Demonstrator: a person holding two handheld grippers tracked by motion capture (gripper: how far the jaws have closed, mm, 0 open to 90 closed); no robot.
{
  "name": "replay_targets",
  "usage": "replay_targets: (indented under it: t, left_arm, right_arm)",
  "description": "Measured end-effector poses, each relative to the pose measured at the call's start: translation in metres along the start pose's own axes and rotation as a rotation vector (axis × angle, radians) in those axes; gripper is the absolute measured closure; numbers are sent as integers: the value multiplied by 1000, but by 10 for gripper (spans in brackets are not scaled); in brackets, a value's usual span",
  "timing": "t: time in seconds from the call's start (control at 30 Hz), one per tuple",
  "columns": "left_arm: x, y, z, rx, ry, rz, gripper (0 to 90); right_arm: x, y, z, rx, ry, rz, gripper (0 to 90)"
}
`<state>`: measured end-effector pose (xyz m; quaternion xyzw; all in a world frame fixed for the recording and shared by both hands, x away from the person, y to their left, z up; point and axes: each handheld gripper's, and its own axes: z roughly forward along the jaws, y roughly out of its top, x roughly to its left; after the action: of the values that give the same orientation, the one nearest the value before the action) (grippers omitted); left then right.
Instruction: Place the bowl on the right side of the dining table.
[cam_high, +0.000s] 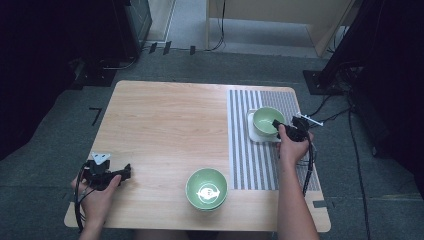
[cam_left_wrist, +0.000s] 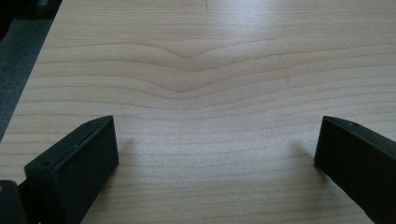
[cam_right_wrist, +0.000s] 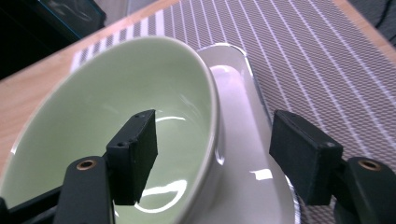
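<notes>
Two claws – right gripper (cam_right_wrist: 212, 154) spread, astride green bowl (cam_right_wrist: 116, 116) rim, white plate (cam_right_wrist: 243, 140) beneath, left gripper (cam_left_wrist: 217, 154) spread over bare table (cam_left_wrist: 196, 70).

A light wooden table (cam_high: 165, 125) stands on a grey carpeted floor (cam_high: 45, 150). A striped placemat (cam_high: 255, 165) covers the table's right part. On the mat's far end a white square plate (cam_high: 256, 134) carries a green bowl (cam_high: 265, 119). The right gripper (cam_high: 281, 125) reaches the bowl's near right rim, with one jaw over the inside of the bowl; the right hand (cam_high: 292, 145) grips it from behind. A second green bowl (cam_high: 207, 188) with a pale mark inside sits near the table's front edge, just left of the mat. At the front left corner, the left hand (cam_high: 97, 192) holds the left gripper (cam_high: 127, 171) low over bare wood, well apart from both bowls.
</notes>
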<state>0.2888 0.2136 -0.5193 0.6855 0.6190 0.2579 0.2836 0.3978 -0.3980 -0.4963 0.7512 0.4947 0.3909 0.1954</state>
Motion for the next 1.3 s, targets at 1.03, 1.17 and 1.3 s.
replay_targets:
  t: [1.03,1.17,1.3]
  left_arm:
    - [0,0,0,0,0,0,0]
    - [0,0,0,0,0,0,0]
    - [0,0,0,0,0,0,0]
  right_arm:
    - [3,-19,-62,-138,69,-293,177]
    - [0,-26,-71,-150,83,-299,174]
    - [-2,-31,-76,-156,80,-310,174]
